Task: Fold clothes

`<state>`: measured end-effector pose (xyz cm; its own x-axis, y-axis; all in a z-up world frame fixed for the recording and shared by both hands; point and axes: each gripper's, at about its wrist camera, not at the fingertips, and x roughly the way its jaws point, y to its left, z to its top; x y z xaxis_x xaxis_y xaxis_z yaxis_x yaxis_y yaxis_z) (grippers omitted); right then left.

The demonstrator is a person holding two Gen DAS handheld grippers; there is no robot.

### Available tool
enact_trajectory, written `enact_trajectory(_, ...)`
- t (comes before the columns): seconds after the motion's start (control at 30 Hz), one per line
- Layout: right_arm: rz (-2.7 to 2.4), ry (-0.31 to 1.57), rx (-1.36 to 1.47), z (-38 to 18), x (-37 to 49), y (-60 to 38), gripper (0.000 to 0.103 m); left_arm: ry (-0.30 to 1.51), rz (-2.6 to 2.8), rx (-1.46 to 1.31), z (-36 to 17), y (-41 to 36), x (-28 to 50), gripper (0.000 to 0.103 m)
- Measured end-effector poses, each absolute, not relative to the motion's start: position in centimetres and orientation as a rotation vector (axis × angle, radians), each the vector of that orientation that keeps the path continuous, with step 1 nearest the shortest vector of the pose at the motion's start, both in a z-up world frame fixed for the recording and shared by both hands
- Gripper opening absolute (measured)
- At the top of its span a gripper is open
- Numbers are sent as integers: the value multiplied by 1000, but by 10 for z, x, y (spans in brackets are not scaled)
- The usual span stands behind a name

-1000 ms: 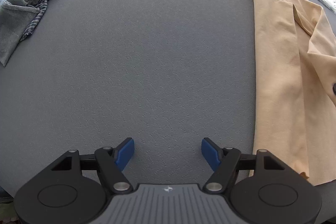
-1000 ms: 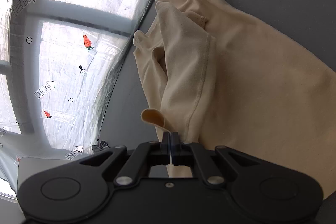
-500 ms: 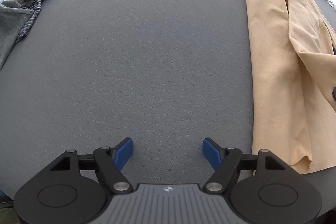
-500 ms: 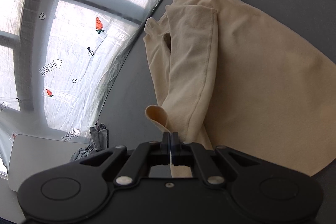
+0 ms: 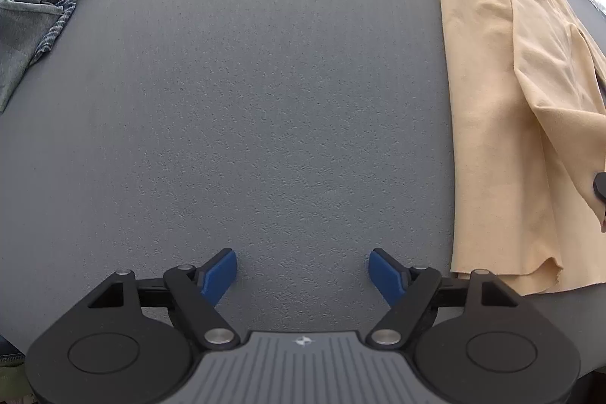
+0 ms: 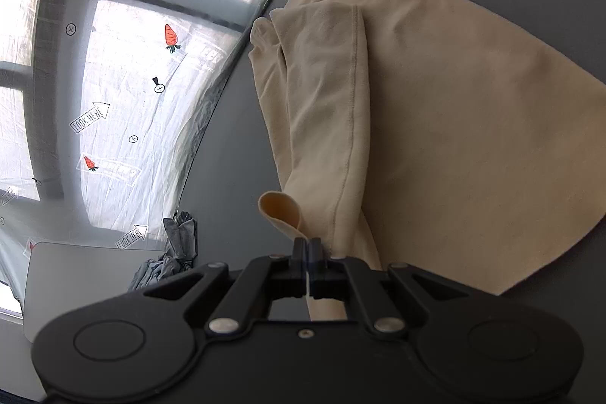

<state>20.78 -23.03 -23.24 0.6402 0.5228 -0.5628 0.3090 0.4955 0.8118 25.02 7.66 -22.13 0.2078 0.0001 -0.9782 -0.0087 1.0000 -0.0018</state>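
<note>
A beige long-sleeved shirt (image 6: 454, 124) lies spread on the dark grey table (image 6: 227, 154), one sleeve folded across its body. My right gripper (image 6: 307, 245) is shut on the end of that sleeve, and a curl of cuff sticks out to the left of the pads. In the left wrist view the same shirt (image 5: 503, 124) lies along the right side. My left gripper (image 5: 303, 265) points down over bare table to the left of the shirt's hem. Its jaws are opening, and nothing is between its blue pads (image 5: 221, 271).
A heap of grey and plaid clothes (image 5: 49, 2) lies at the table's far left corner, and the heap of clothes (image 6: 174, 256) shows again beside a flat white board (image 6: 83, 275). Beyond the table edge hangs a crinkled white sheet (image 6: 132, 63) printed with arrows and carrots.
The right gripper has drawn the sleeve further across the shirt, and the shirt body now lies flatter. The left gripper's jaws stand slightly wider; the clothes heap and shirt have shifted a little in its view.
</note>
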Motion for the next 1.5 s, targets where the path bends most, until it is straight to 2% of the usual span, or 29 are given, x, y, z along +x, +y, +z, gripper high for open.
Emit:
enact_trajectory(1.0,166,1005,1062,-246,186,-227,1,1375,31,6,-222,61,242,87)
enact_trajectory(1.5,217,1125,817,-244,191,-209,1,1385,59,-3,-220,58,251,94)
